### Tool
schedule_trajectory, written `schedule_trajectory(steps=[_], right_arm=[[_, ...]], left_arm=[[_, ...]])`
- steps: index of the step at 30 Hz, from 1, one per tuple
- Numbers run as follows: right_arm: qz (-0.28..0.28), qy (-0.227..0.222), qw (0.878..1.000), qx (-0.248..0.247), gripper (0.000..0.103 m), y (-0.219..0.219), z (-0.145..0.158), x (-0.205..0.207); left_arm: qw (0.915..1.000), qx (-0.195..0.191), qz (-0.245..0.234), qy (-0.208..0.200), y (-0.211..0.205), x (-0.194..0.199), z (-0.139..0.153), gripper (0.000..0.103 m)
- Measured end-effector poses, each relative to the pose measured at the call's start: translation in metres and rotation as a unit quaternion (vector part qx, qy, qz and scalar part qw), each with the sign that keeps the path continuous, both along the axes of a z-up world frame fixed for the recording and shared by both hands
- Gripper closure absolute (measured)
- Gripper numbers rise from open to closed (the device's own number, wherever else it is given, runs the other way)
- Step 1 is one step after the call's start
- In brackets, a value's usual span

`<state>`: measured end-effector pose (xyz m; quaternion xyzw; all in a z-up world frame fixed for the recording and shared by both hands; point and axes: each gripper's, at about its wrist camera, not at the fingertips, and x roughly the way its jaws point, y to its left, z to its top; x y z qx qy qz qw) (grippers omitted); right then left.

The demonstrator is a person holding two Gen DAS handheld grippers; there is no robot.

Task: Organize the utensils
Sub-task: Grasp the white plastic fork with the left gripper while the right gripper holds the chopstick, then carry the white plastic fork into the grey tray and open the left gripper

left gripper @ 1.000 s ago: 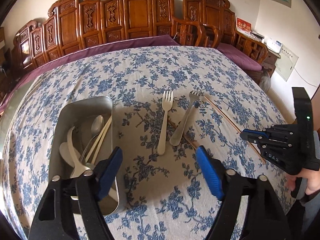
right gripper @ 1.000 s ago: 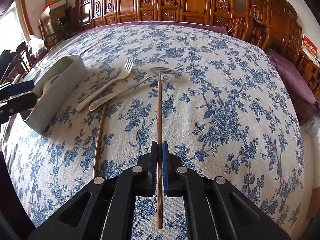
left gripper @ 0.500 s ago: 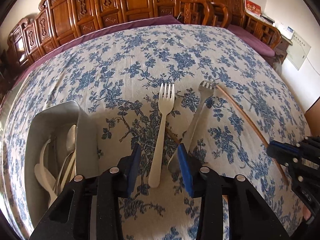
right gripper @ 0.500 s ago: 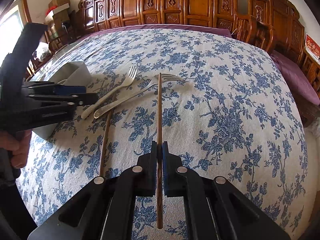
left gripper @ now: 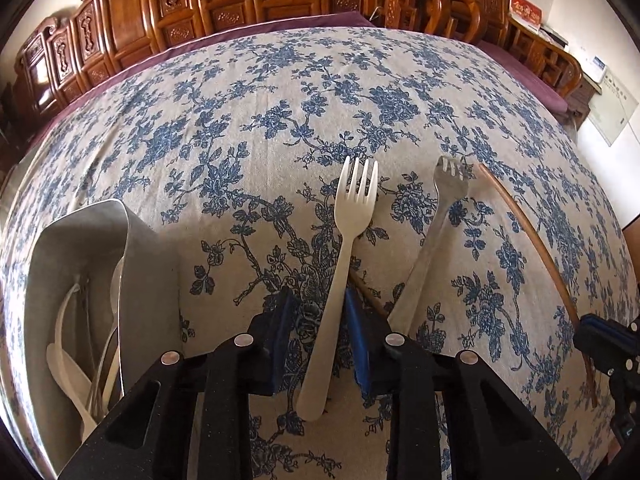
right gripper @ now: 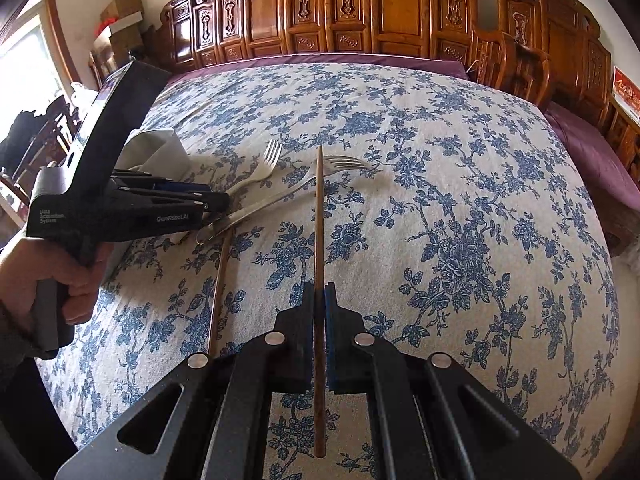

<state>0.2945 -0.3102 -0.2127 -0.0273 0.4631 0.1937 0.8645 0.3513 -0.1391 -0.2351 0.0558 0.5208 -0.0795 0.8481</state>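
From the left wrist view, the left tongs (left gripper: 318,332) stand spread around the handle of the white plastic fork (left gripper: 340,264), which lies flat on the flowered table (left gripper: 280,92); the pads have not yet met it. The risk, I judge, is that the right pad sits just beside the second chopstick (left gripper: 366,292), which runs under the steel fork (left gripper: 430,240) — closing here could catch that stick or nudge the steel fork askew. At the left, the metal tray (left gripper: 148,264) already holds white plastic pieces and some slim metal and wooden ones; what each is I cannot tell. From the right wrist view, the right tongs (right gripper: 319,312) are pressed together on a wooden chopstick (right gripper: 319,216), gripped near its rear end, so its long front part reaches out over the steel fork's tines — a swing toward the tray (right gripper: 160,144) could, I think, sweep the forks or strike the left tongs (right gripper: 216,200) low beside it.
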Motion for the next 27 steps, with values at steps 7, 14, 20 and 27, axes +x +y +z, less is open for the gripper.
schedule_trajectory(steps=[7, 14, 20, 27], right_arm=[[0.003, 0.002, 1.000, -0.001, 0.097, 0.002, -0.001, 0.000], [0.009, 0.002, 1.000, 0.000, 0.097, 0.009, -0.001, -0.002], [0.021, 0.000, 1.000, -0.004, 0.097, 0.020, -0.001, -0.007], [0.026, 0.002, 1.000, -0.004, 0.097, 0.030, -0.004, -0.010]], left_arm=[[1.0000, -0.003, -0.003, 0.003, 0.000, 0.003, -0.001, 0.095], [0.9998, -0.010, -0.013, -0.006, 0.005, -0.013, 0.008, 0.096], [0.9990, -0.029, -0.026, -0.024, 0.013, -0.039, 0.028, 0.096], [0.9976, -0.043, -0.038, -0.040, 0.030, -0.064, 0.050, 0.096]])
